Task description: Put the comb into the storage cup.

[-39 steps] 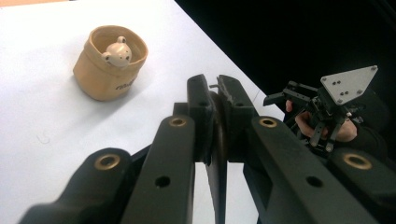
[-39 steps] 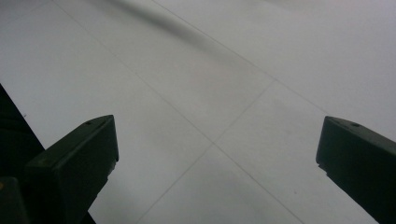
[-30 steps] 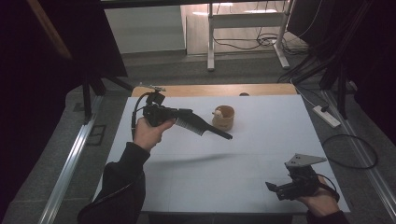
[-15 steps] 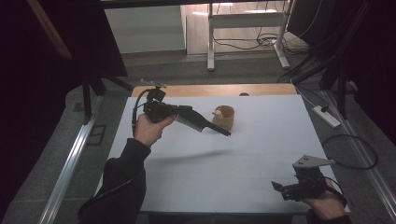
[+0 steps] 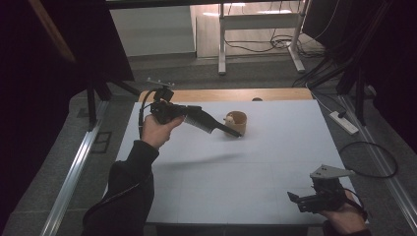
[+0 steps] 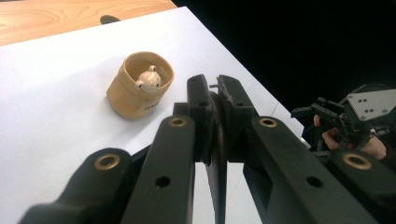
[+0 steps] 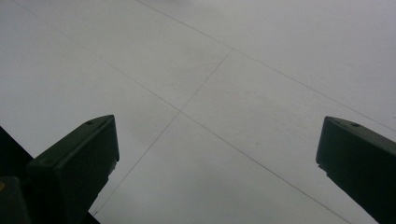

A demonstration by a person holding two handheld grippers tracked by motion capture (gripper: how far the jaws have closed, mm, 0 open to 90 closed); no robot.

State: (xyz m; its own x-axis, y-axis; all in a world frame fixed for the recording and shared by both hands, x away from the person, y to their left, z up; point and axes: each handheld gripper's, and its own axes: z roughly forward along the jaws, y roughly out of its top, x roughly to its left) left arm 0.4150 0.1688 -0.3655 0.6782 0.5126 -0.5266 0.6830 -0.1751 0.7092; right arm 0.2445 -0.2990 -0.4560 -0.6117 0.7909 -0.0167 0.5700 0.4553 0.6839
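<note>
My left gripper [image 5: 235,132], clenched on a thin dark object [image 6: 217,154], hangs above the tan bear cup [image 5: 236,121] at upper centre; my right gripper [image 5: 294,198] rests released, lower right.

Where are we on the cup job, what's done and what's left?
Done: the left tongs are shut on a thin dark piece, raised beside the tan cup with the bear figure. In hand: carrying it. Left: any placing at the cup. Right tongs open, idle.
</note>
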